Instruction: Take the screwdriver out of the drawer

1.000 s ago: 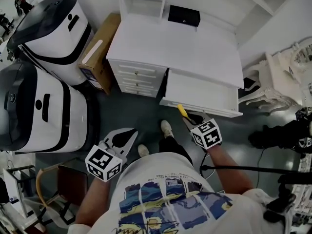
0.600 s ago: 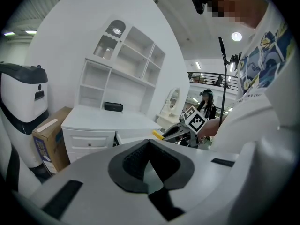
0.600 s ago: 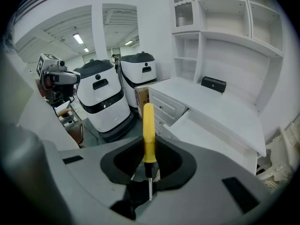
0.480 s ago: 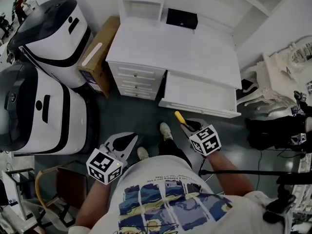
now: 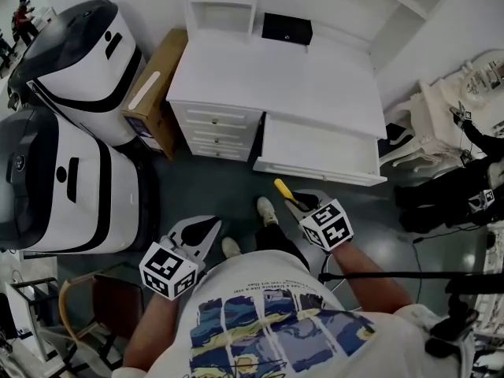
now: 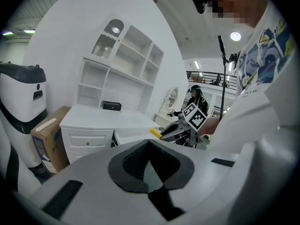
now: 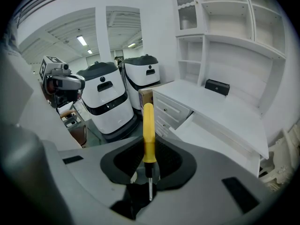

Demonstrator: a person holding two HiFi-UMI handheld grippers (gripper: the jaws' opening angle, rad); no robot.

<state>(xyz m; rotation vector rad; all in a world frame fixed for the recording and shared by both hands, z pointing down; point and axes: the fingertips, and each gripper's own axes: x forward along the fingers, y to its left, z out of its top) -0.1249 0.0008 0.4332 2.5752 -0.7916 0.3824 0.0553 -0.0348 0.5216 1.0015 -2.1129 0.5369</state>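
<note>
The right hand-held gripper (image 5: pixel 299 201) clamps the screwdriver (image 5: pixel 282 189) near the base of its yellow handle, which juts past the tips. It is over the dark floor (image 5: pixel 213 183), just near of the open drawer (image 5: pixel 315 144). The left hand-held gripper (image 5: pixel 213 223), further left, is closed and empty. The white surface (image 5: pixel 315 85) carries a black box (image 5: pixel 287 28) at its far edge. A cardboard box (image 5: pixel 153 89) and two white-and-black machines (image 5: pixel 71 132) stand to its left.

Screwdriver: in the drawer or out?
Out. The right gripper holds the screwdriver over the floor, in front of the open drawer.
</note>
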